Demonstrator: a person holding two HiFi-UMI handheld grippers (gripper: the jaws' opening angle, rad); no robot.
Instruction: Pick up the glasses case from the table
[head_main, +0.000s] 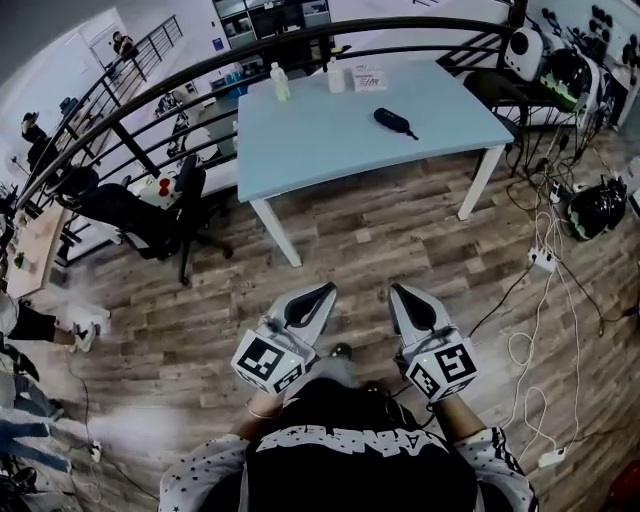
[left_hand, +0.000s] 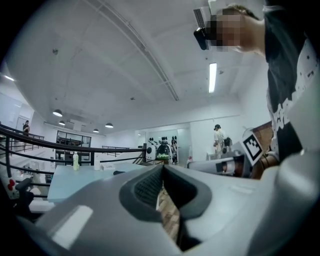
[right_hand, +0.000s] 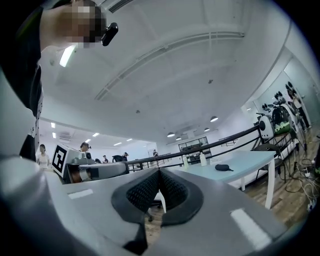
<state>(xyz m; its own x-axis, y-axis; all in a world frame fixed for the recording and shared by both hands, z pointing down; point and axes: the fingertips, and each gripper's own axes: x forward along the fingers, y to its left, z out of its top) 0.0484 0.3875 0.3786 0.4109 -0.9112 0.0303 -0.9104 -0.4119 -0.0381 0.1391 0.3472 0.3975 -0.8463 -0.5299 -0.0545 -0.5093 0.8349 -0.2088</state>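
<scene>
The left claw (head_main: 326, 290) is shut tight. Its two dark pads meet at the tip and nothing is between them. The right claw (head_main: 398, 290) is shut too, pad against pad, and it holds nothing. Both claws point level and sit side by side with a small gap between them, the left one at 9 o'clock from the right one. Each claw has a cube with black and white squares at its back end, the left cube (head_main: 268, 362) and the right cube (head_main: 443, 368). The person (head_main: 360, 465) in a dark top holds them from 6 o'clock.

Under the claws is the wooden floor (head_main: 380, 245). The claws are over the floor, not over the table.

At 12 o'clock from the claws, well apart from them, stands the light blue table (head_main: 330, 140). The glasses case (head_main: 393, 121) lies flat on it. It is dark, long and round at the ends. It is on the right half of the table top, at about 1 o'clock from the claws, and nothing touches it. In the right gripper view it is a small dark lump at 3 o'clock from the claw tip.

At 11 o'clock from the case, a pale green bottle (head_main: 279, 82), a white bottle (head_main: 336, 75) and a small white box (head_main: 369, 77) stand in a row along the far edge. A black chair (head_main: 185, 205) is at 9 o'clock from the table. A curved black railing (head_main: 200, 75) runs behind the table. White cables (head_main: 520, 345) lie on the floor at 3 o'clock from the claws.
</scene>
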